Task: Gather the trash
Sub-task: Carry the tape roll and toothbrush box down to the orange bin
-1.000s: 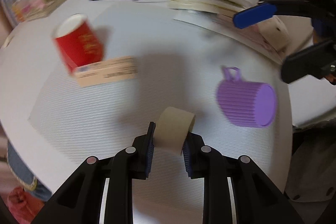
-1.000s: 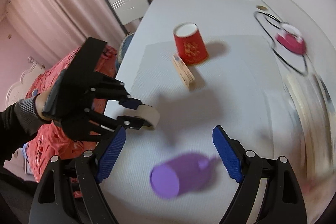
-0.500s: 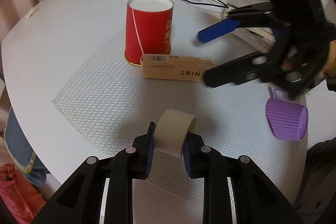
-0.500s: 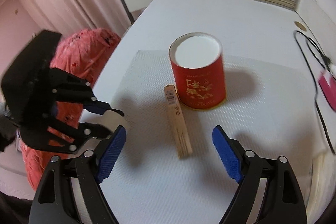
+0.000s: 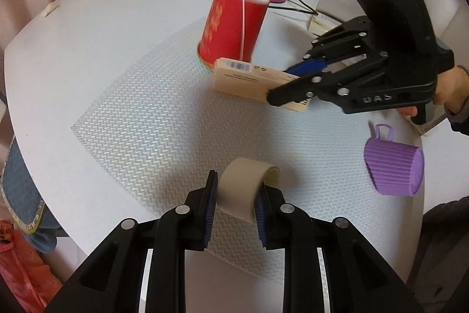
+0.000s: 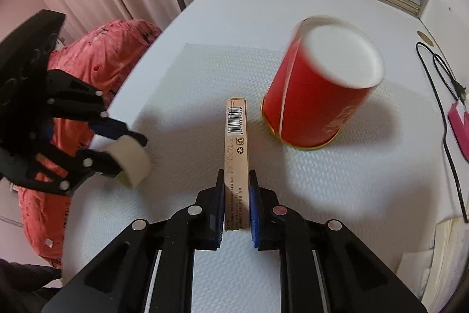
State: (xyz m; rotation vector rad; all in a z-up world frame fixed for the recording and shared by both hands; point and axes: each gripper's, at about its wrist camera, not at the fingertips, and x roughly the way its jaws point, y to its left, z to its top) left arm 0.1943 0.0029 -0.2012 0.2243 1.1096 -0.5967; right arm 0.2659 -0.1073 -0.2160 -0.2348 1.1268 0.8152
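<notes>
My right gripper [image 6: 236,195] pinches the near end of the flat cardboard box [image 6: 236,154], whose long axis runs straight ahead beside the tilted red cup [image 6: 319,99], while my left gripper [image 5: 236,201] clamps the tape roll [image 5: 244,185] above the table [image 5: 88,43].

– That upside-down paper cup [image 6: 319,96] is bright red with gold print and a white base, yes?

– Yes, with a thin gold rim at the bottom. The slim cardboard box [image 6: 236,157] beside it is tan, with a black-and-white barcode and dark lettering.

– And the mat [image 5: 152,119] under them?

– Pale grey-white, embossed in a fine zigzag. The cardboard tape roll [image 5: 243,187] is beige, paler inside.

– The ribbed mug [image 5: 392,169] lying over there?

– Lilac all over. Both black grippers have blue pads [image 6: 253,213], and the crumpled bag [image 6: 96,55] by the table is coral red.
</notes>
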